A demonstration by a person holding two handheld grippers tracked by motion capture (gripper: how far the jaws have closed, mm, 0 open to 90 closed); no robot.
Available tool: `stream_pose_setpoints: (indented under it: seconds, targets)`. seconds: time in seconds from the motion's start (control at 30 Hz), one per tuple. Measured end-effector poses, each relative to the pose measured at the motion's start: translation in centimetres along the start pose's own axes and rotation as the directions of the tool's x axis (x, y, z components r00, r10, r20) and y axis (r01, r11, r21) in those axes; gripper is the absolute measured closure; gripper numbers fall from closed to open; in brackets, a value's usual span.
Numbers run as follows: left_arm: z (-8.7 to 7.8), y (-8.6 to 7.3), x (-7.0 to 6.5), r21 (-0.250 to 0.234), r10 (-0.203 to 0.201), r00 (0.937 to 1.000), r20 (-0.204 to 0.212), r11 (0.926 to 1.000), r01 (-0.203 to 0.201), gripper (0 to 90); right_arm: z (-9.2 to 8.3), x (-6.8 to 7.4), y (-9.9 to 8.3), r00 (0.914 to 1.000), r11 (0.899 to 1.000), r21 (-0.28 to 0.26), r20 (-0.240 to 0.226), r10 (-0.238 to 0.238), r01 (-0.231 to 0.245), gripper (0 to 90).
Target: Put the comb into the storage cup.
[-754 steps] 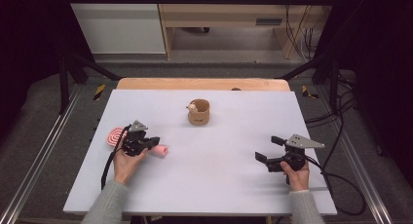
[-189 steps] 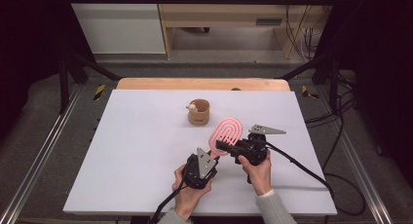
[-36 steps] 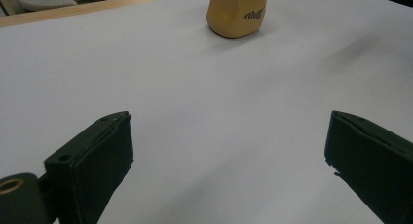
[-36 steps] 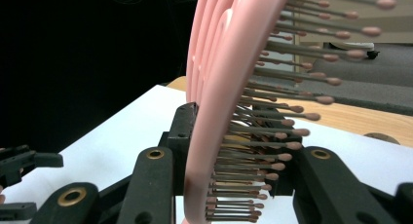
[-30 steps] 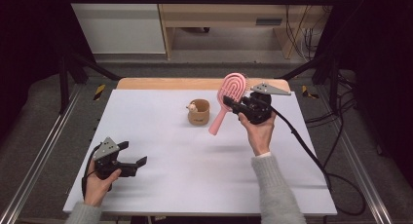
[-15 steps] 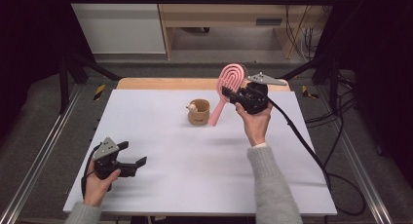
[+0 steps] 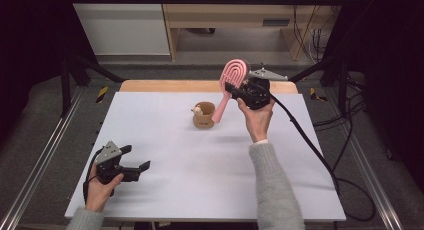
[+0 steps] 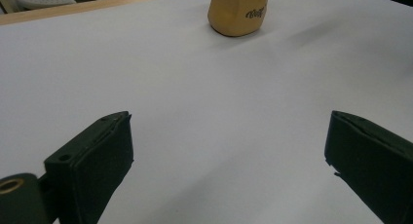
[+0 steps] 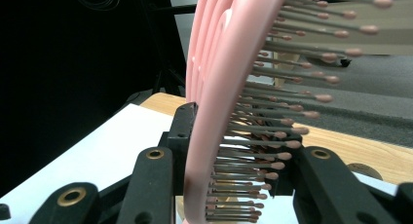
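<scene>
Right gripper [image 7: 239, 91] has the pink hairbrush [image 7: 229, 86], up over the far side of the worktop [image 7: 200, 180].
Your right jaws are clamped on the brush where head meets handle; head up, handle angled down to the tan cup [image 7: 203, 115], tip at its rim. Your left gripper [image 7: 136, 162] sits low at the near left corner, jaws spread wide, nothing between them.

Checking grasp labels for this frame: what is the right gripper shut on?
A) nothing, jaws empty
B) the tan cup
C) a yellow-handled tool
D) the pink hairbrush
D: the right gripper is clamped on the head of the pink hairbrush, held up in the air with the handle slanting down toward the tan cup; the right gripper view shows its bristles between the jaws.
</scene>
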State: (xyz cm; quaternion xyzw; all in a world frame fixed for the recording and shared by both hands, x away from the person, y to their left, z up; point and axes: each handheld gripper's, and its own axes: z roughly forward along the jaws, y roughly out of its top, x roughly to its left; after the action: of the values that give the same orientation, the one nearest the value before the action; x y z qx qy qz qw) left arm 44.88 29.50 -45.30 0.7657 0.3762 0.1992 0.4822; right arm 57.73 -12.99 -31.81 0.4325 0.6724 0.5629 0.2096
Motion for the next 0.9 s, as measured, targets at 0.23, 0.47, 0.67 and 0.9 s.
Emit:
stream_pose_setpoints:
  seconds: [0.23,0.47,0.67,0.9]
  targets:
    - [0.0,0.0,0.0,0.001,0.003,1.0000,0.001,1.0000,-0.003,3.6,1.0,0.0,0.1,0.9999,1.000,0.000,0.008,0.007,-0.007,63.1]
    - [0.0,0.0,0.0,0.004,0.007,1.0000,0.002,1.0000,-0.007,3.6,1.7,0.1,0.6,0.9999,1.000,-0.008,0.016,0.000,0.000,63.1]
    - [0.0,0.0,0.0,0.001,0.005,1.0000,0.001,1.0000,-0.005,3.6,2.3,0.2,1.2,0.9998,1.000,-0.017,0.021,-0.005,0.005,63.1]
    - [0.0,0.0,0.0,0.005,0.011,0.9999,0.003,0.9999,-0.011,3.6,2.8,0.2,1.6,0.9993,1.000,-0.028,0.036,-0.003,0.004,63.1]
